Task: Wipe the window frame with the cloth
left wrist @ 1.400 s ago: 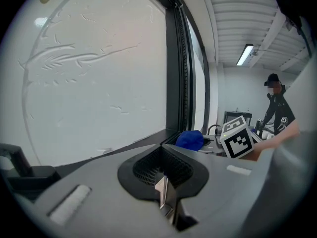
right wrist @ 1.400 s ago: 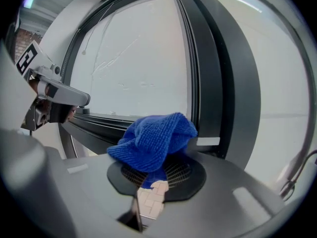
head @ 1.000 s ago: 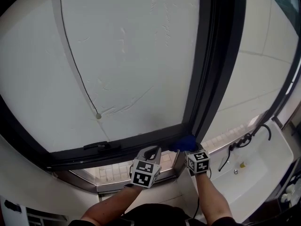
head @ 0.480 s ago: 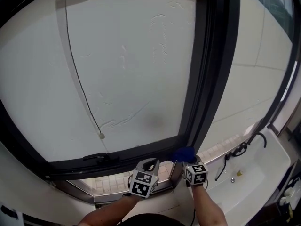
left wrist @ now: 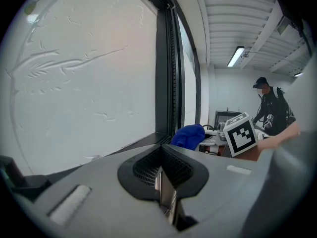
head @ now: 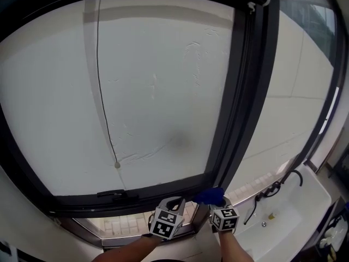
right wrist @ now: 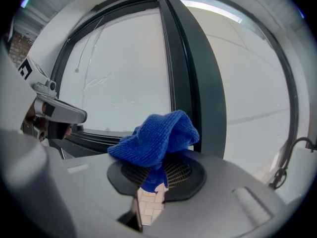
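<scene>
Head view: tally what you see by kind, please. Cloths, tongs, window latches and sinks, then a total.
Blue cloth: 1
Tongs: 2, the left tongs and the right tongs
Window latch: 1
Sink: 1
Total: 5

Both forearms reach up from the bottom edge of the head view, side by side and near each other. The left gripper [head: 173, 204] points up and forward, its jaws pressed together with nothing between them. The right gripper [head: 216, 203], just beside it, has its jaws clamped on a bunched blue cloth [right wrist: 156, 140].
</scene>
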A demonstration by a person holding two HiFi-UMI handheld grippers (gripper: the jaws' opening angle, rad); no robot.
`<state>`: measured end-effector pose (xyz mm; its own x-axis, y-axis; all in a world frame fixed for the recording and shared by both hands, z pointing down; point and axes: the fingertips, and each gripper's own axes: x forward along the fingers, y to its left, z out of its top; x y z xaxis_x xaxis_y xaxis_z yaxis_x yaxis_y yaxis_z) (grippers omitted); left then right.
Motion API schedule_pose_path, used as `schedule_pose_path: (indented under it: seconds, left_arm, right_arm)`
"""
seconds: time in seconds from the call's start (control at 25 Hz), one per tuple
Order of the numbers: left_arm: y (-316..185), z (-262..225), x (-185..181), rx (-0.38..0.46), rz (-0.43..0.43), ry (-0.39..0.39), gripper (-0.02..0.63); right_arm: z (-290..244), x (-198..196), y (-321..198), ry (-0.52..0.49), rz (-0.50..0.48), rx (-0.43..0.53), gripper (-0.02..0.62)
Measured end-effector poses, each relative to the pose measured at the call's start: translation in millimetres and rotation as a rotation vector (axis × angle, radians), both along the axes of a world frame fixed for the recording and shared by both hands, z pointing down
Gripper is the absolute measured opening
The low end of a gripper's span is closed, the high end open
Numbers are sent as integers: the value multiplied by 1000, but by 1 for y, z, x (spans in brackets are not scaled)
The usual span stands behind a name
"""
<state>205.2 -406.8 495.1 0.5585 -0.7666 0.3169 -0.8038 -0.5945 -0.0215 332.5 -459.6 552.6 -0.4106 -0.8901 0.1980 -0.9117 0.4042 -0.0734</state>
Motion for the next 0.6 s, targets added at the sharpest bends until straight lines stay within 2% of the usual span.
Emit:
schedule_pose_path:
  seconds: [0.32,0.6]
  left_arm:
    - [-9,-55,5,68,11,29,-6]
    - [-15,-120,9,126,30,61,-6]
  right_arm:
    - [-82,-6,7,-45,5,95,66]
    - [-165,-1,3,-106,2,239,66]
